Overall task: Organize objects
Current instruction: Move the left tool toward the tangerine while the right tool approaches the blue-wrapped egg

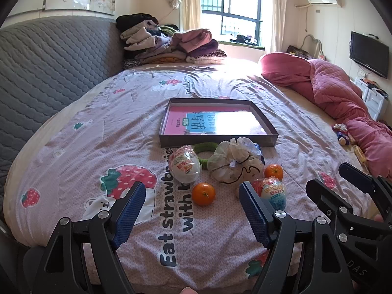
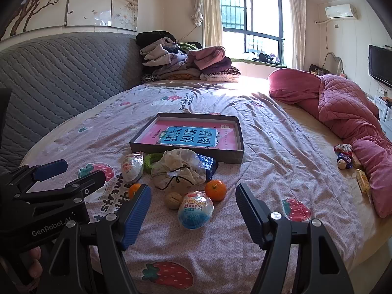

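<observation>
Grippers first: left gripper (image 1: 191, 193) is spread wide, nothing between its blue pads, hovering over the printed bedspread (image 1: 73, 152). Right gripper (image 2: 193, 191) is likewise spread wide and empty — both point down toward a cluster of small items.

Cluster, near to far:
- Blue-wrapped egg (image 2: 194, 212), nearest, roughly centred between the right gripper's fingers.
- Walnut (image 2: 173, 200), touching the blue egg on its left.
- Two oranges: one (image 1: 203, 193) between the left gripper's fingers, the other (image 2: 215, 190) just right of the blue egg.
- Crumpled drawstring bag (image 2: 177, 171) in the middle of the cluster.
- White-wrapped egg (image 1: 186, 164) at left, beside a green ring (image 1: 204, 148) partly hidden by the bag.
- Blue packet (image 2: 208, 163) behind the bag, approx. touching the box wall.

Shallow box (image 2: 186, 155) lies beyond the cluster, open side up, w/ a pink booklet (image 2: 191, 134) flat inside.
</observation>
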{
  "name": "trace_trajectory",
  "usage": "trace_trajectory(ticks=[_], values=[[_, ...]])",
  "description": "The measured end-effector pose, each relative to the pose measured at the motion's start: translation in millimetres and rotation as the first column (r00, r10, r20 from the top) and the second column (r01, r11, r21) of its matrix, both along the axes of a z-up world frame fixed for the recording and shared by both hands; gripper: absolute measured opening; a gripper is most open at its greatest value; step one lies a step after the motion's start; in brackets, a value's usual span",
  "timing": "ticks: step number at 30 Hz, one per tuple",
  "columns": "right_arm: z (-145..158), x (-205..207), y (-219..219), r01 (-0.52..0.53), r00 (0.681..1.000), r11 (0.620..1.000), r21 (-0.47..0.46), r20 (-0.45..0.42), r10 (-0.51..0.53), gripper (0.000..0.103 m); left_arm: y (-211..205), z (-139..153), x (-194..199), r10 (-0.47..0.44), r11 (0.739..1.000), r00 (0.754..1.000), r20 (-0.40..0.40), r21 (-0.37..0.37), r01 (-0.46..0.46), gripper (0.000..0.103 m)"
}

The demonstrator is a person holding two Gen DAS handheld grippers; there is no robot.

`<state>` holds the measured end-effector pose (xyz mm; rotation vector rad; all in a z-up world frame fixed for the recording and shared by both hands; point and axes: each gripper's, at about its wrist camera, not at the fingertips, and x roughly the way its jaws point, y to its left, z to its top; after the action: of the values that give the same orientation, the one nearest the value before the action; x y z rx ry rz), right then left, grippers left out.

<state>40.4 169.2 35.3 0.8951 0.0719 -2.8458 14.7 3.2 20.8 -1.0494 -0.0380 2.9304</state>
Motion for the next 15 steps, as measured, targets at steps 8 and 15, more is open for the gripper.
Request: trace_trajectory(ticks=[8, 15], values=[[-0.9, -0.5, -0.6, -0.006, 1.000, 1.000, 0.002, 0.006, 0.006, 0.071, -1.6, -2.5, -1.0, -0.001, 1.000, 1.000, 0.012, 0.007, 0.001, 0.079], [-9.5, -4.8, -3.1, -0.013, 0.999, 1.000, 0.009, 0.034, 0.012, 0.071, -3.7, -13.7, -8.2, 0.003, 1.000, 0.999, 0.045, 0.010, -0.003, 0.079]])
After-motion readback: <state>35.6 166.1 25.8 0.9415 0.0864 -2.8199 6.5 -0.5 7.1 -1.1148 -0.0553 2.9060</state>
